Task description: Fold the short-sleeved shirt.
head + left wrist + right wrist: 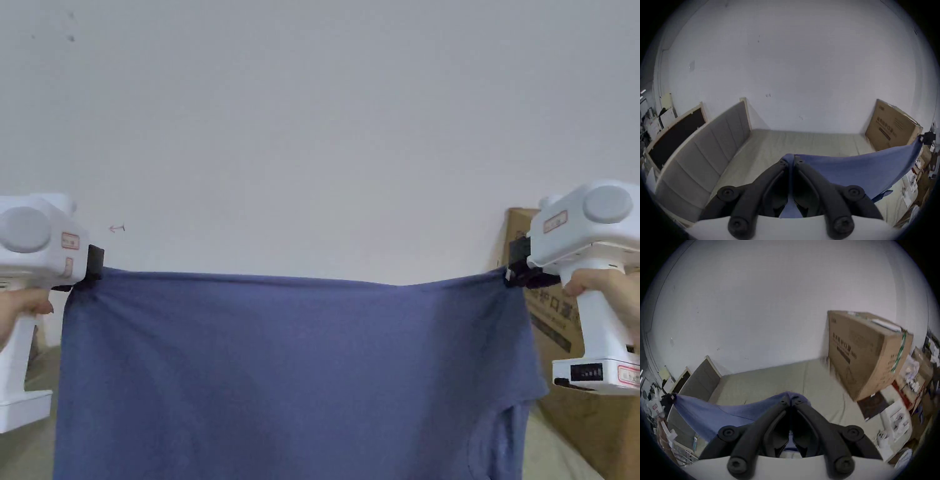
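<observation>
A blue short-sleeved shirt (294,375) hangs in the air, stretched wide between both grippers with its top edge nearly level. My left gripper (94,269) is shut on the shirt's upper left corner; in the left gripper view the fabric (851,168) is pinched between the black jaws of that gripper (791,158). My right gripper (515,272) is shut on the upper right corner, and the cloth (718,412) runs off to the left from this gripper (790,400). A sleeve (506,437) dangles at the lower right.
Below lies a pale mattress (802,146) against a plain white wall (312,125). A padded grey headboard (705,146) stands at the left. A large cardboard box (867,353) rests at the right, with clutter beyond it. A hand (600,287) holds each gripper.
</observation>
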